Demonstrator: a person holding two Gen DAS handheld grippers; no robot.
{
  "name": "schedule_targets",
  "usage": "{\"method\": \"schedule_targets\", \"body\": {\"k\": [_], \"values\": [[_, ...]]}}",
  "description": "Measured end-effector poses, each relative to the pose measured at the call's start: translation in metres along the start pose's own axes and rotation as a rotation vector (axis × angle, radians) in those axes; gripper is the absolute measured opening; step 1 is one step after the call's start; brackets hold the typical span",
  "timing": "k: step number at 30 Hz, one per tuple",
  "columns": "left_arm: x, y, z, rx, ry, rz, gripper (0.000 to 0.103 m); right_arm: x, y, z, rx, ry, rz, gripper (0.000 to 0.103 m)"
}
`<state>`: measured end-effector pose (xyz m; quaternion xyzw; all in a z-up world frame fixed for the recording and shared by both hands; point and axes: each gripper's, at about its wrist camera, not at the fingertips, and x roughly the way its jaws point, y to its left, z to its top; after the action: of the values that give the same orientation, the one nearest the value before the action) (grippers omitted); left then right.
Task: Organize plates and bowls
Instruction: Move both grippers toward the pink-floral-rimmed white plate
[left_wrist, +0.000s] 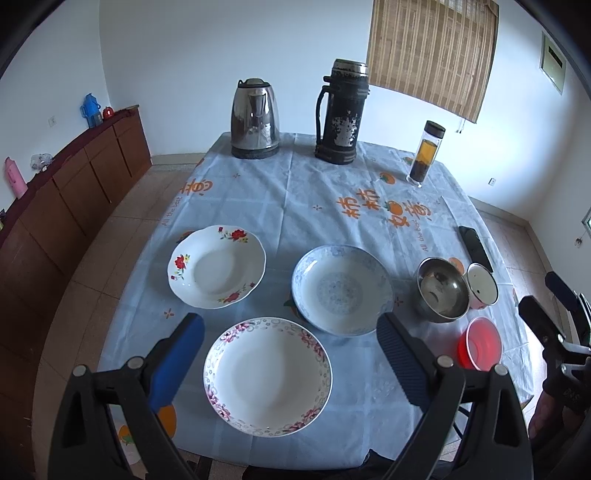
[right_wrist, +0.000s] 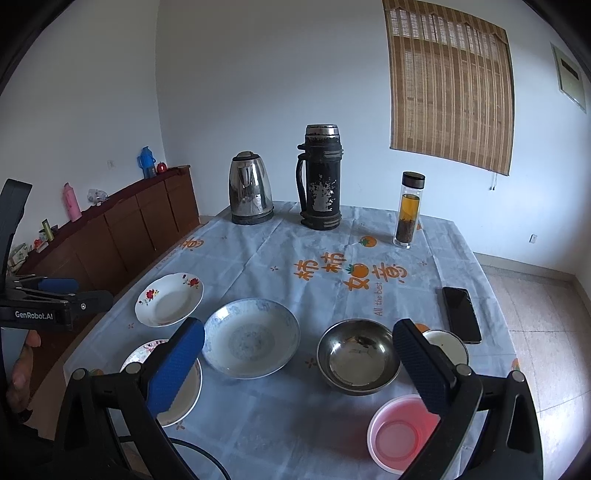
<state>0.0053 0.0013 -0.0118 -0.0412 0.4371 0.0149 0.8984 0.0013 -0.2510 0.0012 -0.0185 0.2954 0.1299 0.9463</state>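
The counter (left_wrist: 258, 192) carries a pale blue cloth printed with orange fruit and characters. Three plates sit at its near left end: a red-flowered plate (left_wrist: 217, 266) farthest left, a blue-patterned plate (left_wrist: 342, 290) to its right, and a pink-rimmed plate (left_wrist: 267, 376) nearest the edge. None of the three touch one another.

To the right stands a steel bowl (right_wrist: 359, 356), with a small white bowl (right_wrist: 448, 345) just beside it — contact cannot be judged. A pink bowl (right_wrist: 400, 437) sits nearer the edge, apart from both. A phone (right_wrist: 461, 314) lies flat beyond the white bowl.

At the far end stand a kettle (left_wrist: 255, 118), a worn black flask (left_wrist: 341, 110) and a glass bottle (left_wrist: 426, 151) of tea, all upright.

The left gripper (left_wrist: 290, 363) hovers over the pink-rimmed plate, jaws wide apart, holding nothing. The right gripper (right_wrist: 299, 369) hangs above the gap between the blue-patterned plate and the steel bowl, jaws likewise spread and empty. A hand (right_wrist: 22, 369) grips the left tool's handle.

A wooden sideboard (left_wrist: 74, 192) lines the left wall.
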Motion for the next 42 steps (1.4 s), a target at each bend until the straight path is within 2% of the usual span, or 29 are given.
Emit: {"method": "schedule_targets", "body": {"k": [31, 42], "values": [[0.007, 0.016, -0.005, -0.024, 0.027, 0.002, 0.096, 0.013, 0.017, 0.0, -0.023, 0.032, -0.006, 0.102], [0.013, 0.021, -0.01, -0.031, 0.05, -0.004, 0.096, 0.025, 0.021, -0.002, -0.02, 0.078, 0.001, 0.102]]}}
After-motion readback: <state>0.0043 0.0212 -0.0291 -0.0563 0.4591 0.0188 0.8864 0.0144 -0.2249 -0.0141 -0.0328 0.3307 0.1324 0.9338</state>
